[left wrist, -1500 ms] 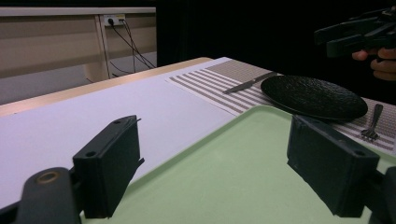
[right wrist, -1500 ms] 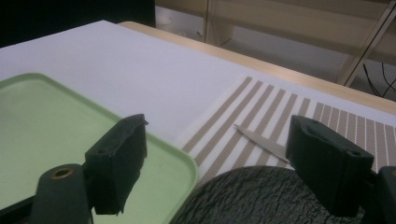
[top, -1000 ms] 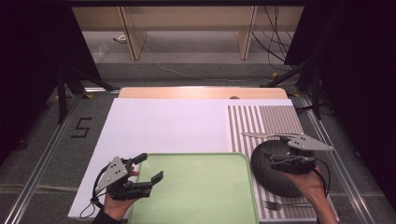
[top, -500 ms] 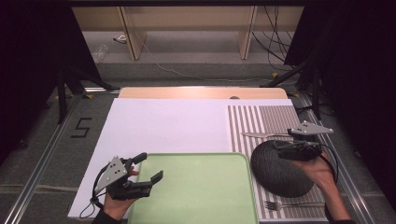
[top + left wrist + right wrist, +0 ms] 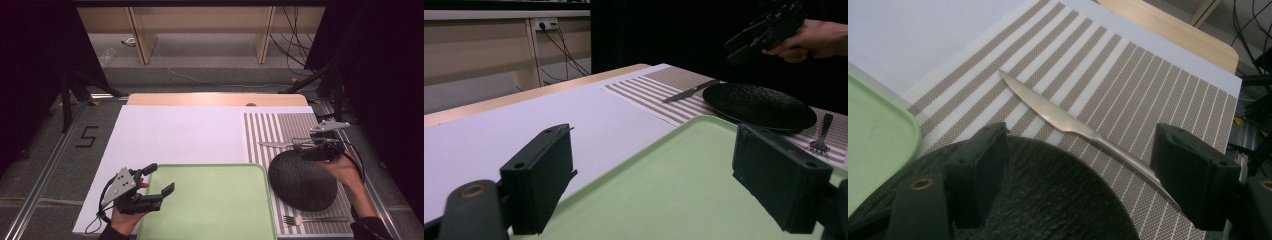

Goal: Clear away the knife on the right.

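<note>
From above, the left gripper (image 5: 159,181) hangs over the near left corner of the green tray (image 5: 215,200), its jaws spread wide with nothing between them. Across the table, the right gripper (image 5: 300,146) is held over the striped placemat (image 5: 280,127), just past the far rim of the black plate (image 5: 302,180), and points toward the knife (image 5: 275,144) that lies flat on the mat beyond the plate. A fork (image 5: 312,219) lies on the mat on the near side of the plate. Mat and tray both rest on a white sheet (image 5: 175,135) that covers most of the table.

Along the left gripper view, the two black jaws stand far apart and empty above the tray (image 5: 664,190). Farther off sit the plate (image 5: 759,105), the knife (image 5: 691,91) and the fork (image 5: 821,134), and the right gripper (image 5: 744,47) is held in a hand (image 5: 814,40) in the air above the plate.

Through the right gripper view, the jaws are released and wide, gripping nothing. The knife (image 5: 1083,130) lies slantwise between them on the placemat (image 5: 1128,65), its blade pointing up and left, its handle running down toward the right-hand jaw. I cannot tell whether that jaw touches the handle. The plate's (image 5: 1058,200) rim sits just below the knife, and a corner of the tray (image 5: 873,140) shows at the left edge.
</note>
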{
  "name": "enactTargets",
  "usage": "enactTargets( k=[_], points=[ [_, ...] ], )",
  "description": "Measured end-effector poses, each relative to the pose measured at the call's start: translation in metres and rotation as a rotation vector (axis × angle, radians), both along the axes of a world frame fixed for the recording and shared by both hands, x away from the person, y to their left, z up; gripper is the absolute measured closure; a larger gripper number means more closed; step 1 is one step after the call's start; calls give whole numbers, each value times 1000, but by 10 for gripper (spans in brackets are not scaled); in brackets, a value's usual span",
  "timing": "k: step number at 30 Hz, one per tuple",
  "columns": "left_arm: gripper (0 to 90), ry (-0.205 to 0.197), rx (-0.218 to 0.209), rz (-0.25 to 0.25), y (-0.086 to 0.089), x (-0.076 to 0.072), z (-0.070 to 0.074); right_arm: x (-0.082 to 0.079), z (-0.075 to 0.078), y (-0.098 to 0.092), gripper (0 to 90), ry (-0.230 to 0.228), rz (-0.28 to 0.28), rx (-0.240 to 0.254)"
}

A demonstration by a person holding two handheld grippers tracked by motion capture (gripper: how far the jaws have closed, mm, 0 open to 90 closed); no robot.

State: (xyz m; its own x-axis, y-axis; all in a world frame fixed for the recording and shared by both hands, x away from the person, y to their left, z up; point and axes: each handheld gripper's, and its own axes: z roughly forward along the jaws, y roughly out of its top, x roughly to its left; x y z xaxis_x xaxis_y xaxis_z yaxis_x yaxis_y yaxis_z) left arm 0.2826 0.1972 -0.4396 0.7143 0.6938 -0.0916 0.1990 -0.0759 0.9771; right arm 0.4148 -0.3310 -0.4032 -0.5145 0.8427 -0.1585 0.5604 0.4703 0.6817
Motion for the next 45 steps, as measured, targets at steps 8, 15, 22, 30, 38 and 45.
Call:
enactTargets(
  k=[8, 15, 22, 30, 38, 45],
  points=[
    [162, 0, -6, 1, 1, 0, 0, 26, -5, 1, 243, 84, 6, -78],
    [162, 0, -12, -2, 1, 0, 0, 43, -10, -2, 252, 136, -6, -126],
    [162, 1, -9, -2, 0, 0, 0, 58, -15, -2, 262, 187, -11, -163],
    [162, 1, -11, -7, 0, 0, 0, 76, -26, 2, 275, 264, 1, -214],
    [162, 3, -14, -10, 0, 0, 0, 91, -33, 5, 294, 324, 5, -276],
    [162, 2, -14, -12, -1, 0, 0, 100, -38, 5, 302, 363, 4, -312]
  ],
)
